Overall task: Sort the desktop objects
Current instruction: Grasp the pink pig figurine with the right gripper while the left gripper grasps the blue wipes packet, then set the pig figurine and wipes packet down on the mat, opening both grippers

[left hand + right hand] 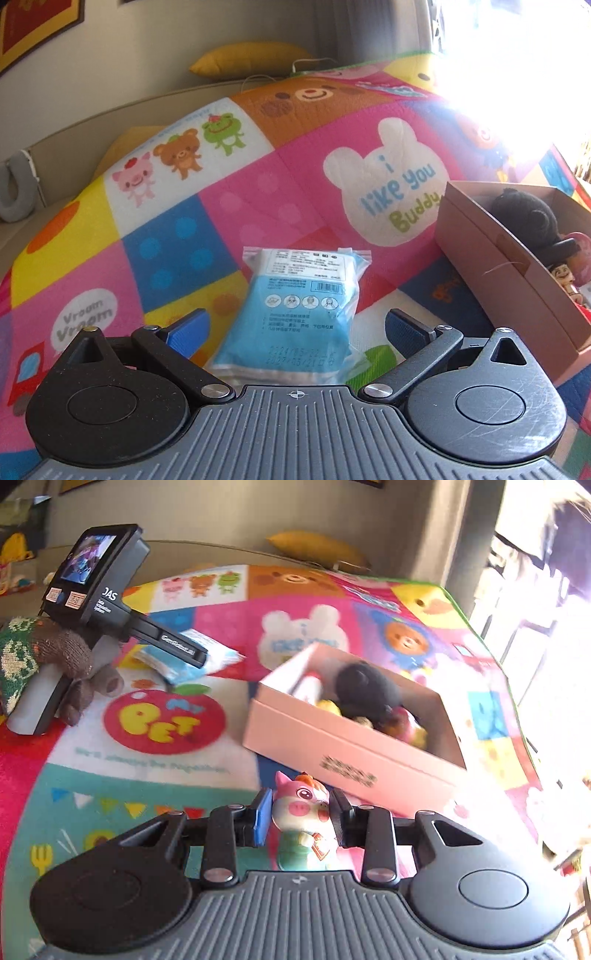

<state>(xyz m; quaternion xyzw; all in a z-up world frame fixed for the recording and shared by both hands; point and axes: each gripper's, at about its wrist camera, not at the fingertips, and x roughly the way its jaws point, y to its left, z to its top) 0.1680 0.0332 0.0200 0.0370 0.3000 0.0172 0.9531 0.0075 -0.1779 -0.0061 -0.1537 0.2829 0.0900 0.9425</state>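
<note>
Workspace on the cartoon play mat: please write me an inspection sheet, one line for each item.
Surface: colourful cartoon play mat with animal patches.
Job's things: blue mask packet lying flat on the mat; pink box, open, holding a black plush toy and small figures; pig figurine.
Clutter: nothing seen.
Grippers: left tool open, packet between its fingers, pads apart from it; right tool shut on the pig figurine, in front of the box. A gloved hand holds the left one.
Cables: thin white cord near the yellow cushion.
Surroundings: beige wall, bright window glare on the right.
</note>
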